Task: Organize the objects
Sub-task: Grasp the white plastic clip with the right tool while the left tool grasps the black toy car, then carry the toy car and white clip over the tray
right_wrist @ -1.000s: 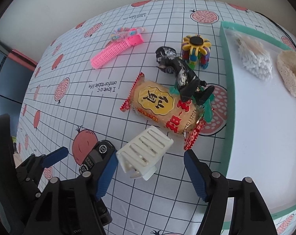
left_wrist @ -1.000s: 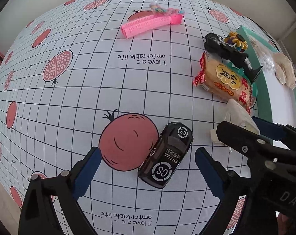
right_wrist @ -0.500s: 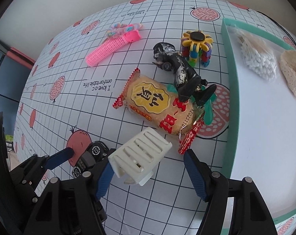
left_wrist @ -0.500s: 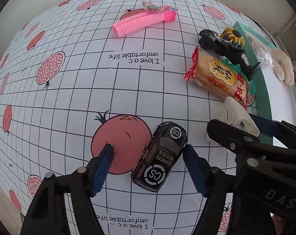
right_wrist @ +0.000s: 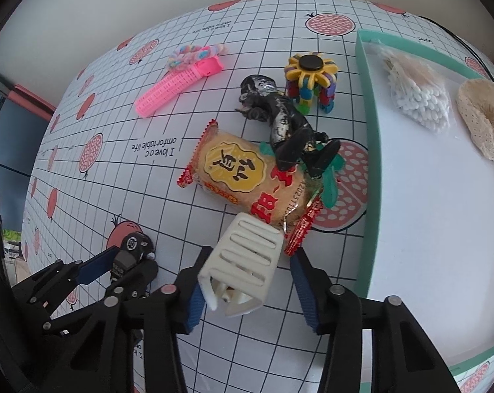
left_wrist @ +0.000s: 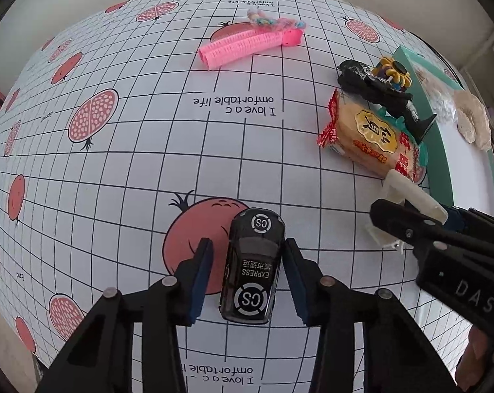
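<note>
1. Now you are at the grasp step — your left gripper (left_wrist: 247, 276) straddles the black toy car (left_wrist: 251, 267), jaws partly open, not yet clamped.
2. Your right gripper (right_wrist: 248, 286) brackets the white slotted piece (right_wrist: 247, 267), left pad touching.
3. Next, squeeze both, then carry them toward the teal tray (right_wrist: 373, 163) beyond.

The right claw (left_wrist: 443, 226) covers part of the white slotted piece (left_wrist: 407, 196) in the left wrist view. The left claw (right_wrist: 116, 267) hides most of the toy car (right_wrist: 132, 249) in the right wrist view. The teal tray (right_wrist: 368, 163) runs off the picture's right edge.
</note>
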Motion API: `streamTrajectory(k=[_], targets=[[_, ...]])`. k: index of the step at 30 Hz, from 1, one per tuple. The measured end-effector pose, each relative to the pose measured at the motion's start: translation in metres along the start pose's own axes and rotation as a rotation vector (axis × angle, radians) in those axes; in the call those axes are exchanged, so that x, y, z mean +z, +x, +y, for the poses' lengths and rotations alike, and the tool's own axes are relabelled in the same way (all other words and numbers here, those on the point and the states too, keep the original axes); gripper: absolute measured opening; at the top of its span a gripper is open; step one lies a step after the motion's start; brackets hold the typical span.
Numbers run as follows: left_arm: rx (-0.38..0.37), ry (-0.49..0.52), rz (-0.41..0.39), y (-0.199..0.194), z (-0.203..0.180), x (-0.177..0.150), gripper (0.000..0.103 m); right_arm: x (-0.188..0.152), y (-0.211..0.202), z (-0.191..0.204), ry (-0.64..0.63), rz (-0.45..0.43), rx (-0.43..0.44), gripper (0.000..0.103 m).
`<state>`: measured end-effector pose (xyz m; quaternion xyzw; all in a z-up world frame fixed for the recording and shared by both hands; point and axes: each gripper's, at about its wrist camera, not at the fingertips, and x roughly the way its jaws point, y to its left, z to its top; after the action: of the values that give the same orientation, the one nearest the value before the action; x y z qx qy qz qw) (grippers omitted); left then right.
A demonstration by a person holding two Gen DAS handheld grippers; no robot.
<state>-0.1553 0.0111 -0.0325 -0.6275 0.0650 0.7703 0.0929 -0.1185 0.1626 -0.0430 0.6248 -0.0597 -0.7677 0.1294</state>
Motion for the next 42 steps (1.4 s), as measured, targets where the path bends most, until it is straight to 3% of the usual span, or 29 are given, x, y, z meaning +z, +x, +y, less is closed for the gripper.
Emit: streamTrajectory(k=[6, 14, 22, 33, 35, 37, 39, 41, 42], targets=[[0.004, -0.001, -0.008, -0.001, 0.001, 0.001, 0.035, -0.001, -0.001, -0.004, -0.006, -0.003, -0.014, 0.038], [-0.020, -0.017, -0.017, -0.002, 0.006, 0.002, 0.035, 0.000, -0.002, -0.006, -0.008, -0.002, -0.011, 0.036], [-0.006, -0.027, -0.027, -0.005, 0.008, 0.005, 0.035, -0.002, -0.003, -0.005, -0.011, 0.001, 0.001, 0.029], [0.021, -0.025, -0.053, -0.020, 0.005, 0.011, 0.035, -0.003, -0.019, -0.005, -0.020, -0.030, 0.033, 0.029], [0.028, -0.025, -0.060, -0.017, -0.026, 0.040, 0.035, -0.003, -0.024, -0.006, -0.020, -0.040, 0.040, 0.029], [0.034, -0.025, -0.067, -0.021, -0.024, 0.051, 0.035, -0.003, -0.028, -0.006, -0.019, -0.052, 0.048, 0.029], [0.041, -0.023, -0.073, -0.019, -0.003, 0.028, 0.035, -0.003, -0.036, -0.011, -0.016, -0.066, 0.053, 0.029], [0.047, -0.018, -0.083, -0.014, 0.004, 0.036, 0.035, -0.002, -0.042, -0.014, -0.007, -0.081, 0.058, 0.029], [0.050, -0.015, -0.088, -0.020, -0.003, 0.025, 0.035, -0.002, -0.046, -0.017, -0.001, -0.090, 0.062, 0.029]])
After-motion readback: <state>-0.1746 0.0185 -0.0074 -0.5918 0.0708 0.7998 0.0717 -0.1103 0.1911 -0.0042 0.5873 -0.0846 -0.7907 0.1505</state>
